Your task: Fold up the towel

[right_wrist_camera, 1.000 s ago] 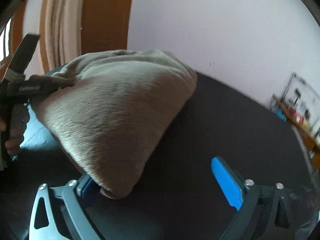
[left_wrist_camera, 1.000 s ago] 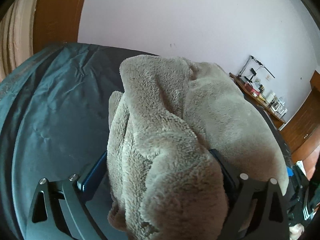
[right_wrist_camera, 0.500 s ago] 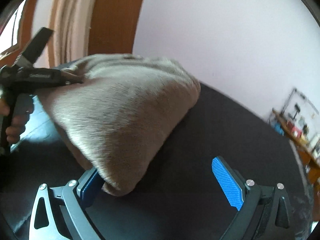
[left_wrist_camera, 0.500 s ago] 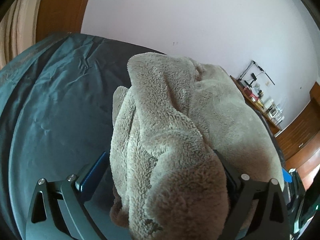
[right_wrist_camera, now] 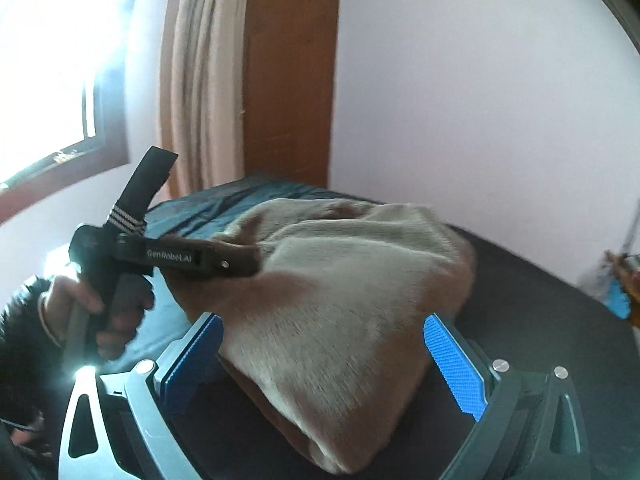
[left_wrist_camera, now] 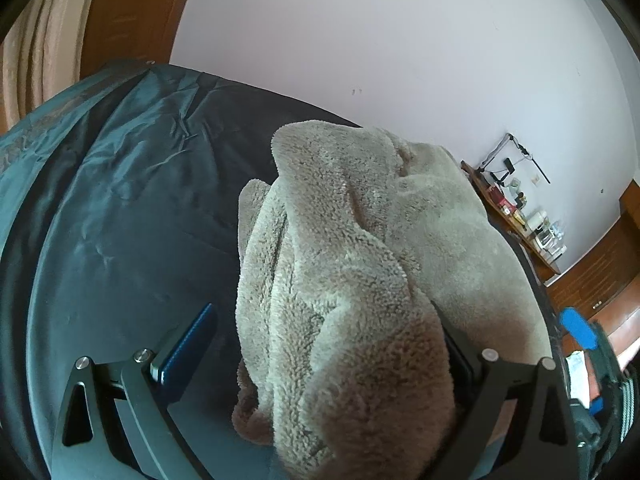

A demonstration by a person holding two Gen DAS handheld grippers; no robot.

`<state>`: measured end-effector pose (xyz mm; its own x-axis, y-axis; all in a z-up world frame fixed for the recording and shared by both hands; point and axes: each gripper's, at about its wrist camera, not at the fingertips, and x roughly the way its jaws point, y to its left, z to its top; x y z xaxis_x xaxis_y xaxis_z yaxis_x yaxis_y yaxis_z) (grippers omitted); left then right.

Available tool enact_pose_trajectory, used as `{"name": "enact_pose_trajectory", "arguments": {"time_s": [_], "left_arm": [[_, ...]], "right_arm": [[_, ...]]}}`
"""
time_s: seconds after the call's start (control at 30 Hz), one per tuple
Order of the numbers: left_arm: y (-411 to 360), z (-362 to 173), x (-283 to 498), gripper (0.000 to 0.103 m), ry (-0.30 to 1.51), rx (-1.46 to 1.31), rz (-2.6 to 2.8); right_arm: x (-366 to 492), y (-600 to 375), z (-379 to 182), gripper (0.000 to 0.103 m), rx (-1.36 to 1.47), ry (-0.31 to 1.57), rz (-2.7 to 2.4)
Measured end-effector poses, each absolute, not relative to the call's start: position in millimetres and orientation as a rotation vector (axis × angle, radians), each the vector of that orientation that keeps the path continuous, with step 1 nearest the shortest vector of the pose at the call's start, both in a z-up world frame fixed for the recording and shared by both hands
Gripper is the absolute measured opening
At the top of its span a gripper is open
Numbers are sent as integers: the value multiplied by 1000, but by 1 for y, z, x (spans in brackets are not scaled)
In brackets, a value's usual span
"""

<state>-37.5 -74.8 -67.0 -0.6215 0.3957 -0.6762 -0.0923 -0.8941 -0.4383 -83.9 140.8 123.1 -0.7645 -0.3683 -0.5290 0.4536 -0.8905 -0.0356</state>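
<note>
My left gripper [left_wrist_camera: 320, 344] has its jaws spread wide, and the towel [left_wrist_camera: 360, 280] is bunched up between them and draped over the right-hand finger, hiding that pad completely. The left-hand blue pad [left_wrist_camera: 188, 344] stands clear of the cloth with a gap beside it, so I cannot say the jaws are pinching anything; whether the hidden side grips a fold, I cannot tell. From my right wrist camera I see this same tool from the side: its dark body lies roughly level, the nose buried in the edge of the towel [right_wrist_camera: 360, 288], and a hand [right_wrist_camera: 92, 312] is wrapped around the upright handle with the fingers curled on the trigger side. A dark sleeve [right_wrist_camera: 20, 320] shows behind the wrist.

My right gripper [right_wrist_camera: 320, 344] is also wide open. Both blue pads are in plain sight, and the lower hanging corner of the towel sags between them, close against the left pad [right_wrist_camera: 192, 360] and well apart from the right pad [right_wrist_camera: 452, 364]. It holds nothing.

The towel, a grey-brown fleecy one, is gathered into a loose heap, raised at my left tool's end and drooping to a point near the right one, above the dark teal bedcover [left_wrist_camera: 120, 208]. A pale wall [left_wrist_camera: 380, 40], a wooden door [right_wrist_camera: 288, 80] and a curtain [right_wrist_camera: 204, 72] stand behind.
</note>
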Motion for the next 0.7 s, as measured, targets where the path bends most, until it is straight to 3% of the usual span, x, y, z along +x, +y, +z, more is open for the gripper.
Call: {"name": "enact_pose_trajectory", "arguments": {"time_s": [0.2, 0.4, 0.7], "left_arm": [[-75, -68, -42, 101, -558, -1216, 2523], [-73, -67, -42, 101, -540, -1210, 2538], [-89, -48, -37, 101, -631, -1115, 2536]], "right_arm": [[-100, 141, 83, 102, 874, 186, -2518], [-96, 132, 76, 102, 875, 299, -2523], [-99, 138, 77, 103, 877, 230, -2507]]}}
